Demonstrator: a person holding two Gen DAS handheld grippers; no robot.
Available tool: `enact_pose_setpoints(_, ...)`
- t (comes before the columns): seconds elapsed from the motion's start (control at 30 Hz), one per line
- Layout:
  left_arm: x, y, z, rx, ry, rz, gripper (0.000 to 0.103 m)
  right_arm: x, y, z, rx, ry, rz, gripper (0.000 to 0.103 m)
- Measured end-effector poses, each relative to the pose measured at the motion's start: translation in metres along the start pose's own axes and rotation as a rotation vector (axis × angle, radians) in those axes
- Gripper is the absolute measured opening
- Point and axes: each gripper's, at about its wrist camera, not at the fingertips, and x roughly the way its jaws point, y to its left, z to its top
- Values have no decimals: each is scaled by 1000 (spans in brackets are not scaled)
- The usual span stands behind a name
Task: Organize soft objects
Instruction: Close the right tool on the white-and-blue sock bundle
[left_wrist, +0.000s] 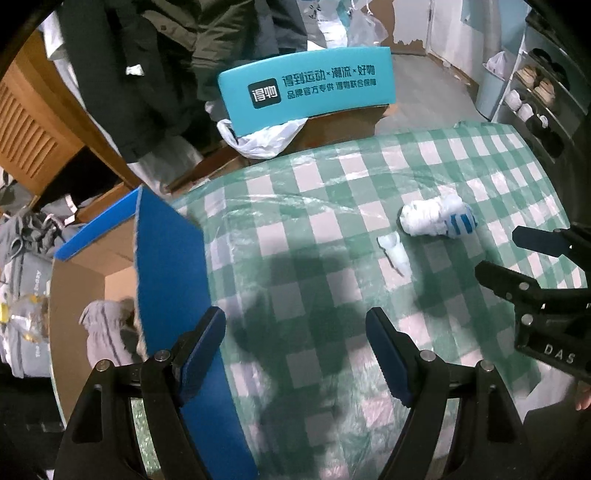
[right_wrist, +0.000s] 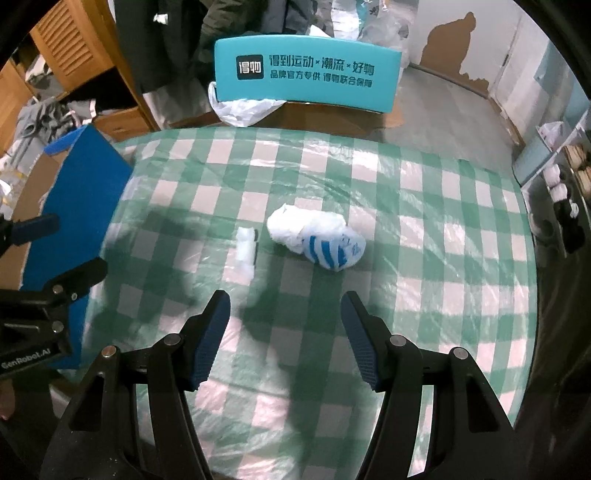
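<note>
A green-checked table (right_wrist: 424, 221) carries a crumpled striped bag (right_wrist: 317, 240) and a small white wad (right_wrist: 245, 249).

— How is the light?
— Dim and bluish, from above; both tools cast soft dark shadows on the worktop (right_wrist: 424, 229), whose plastic cover shows pale glare.
— And sharpness?
— Centre fairly sharp; fisheye bends the edges, corners black, left box (left_wrist: 92, 266) slightly blurred.

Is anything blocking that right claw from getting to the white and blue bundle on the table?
Nothing visible does. The right gripper hangs open, with only bare checked tablecloth between it and the bundle. A small white piece lies left of that path.
</note>
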Motion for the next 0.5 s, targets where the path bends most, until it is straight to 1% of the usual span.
enact_pose_setpoints(0.3, 30, -5, 23, -2, 38, -44, 80, 26, -6, 26, -77, 33, 2, 62)
enact_pose_setpoints(0.5, 49, -4, 37, -26, 57, -74, 80, 50, -9, 41, -164, 71, -24, 62)
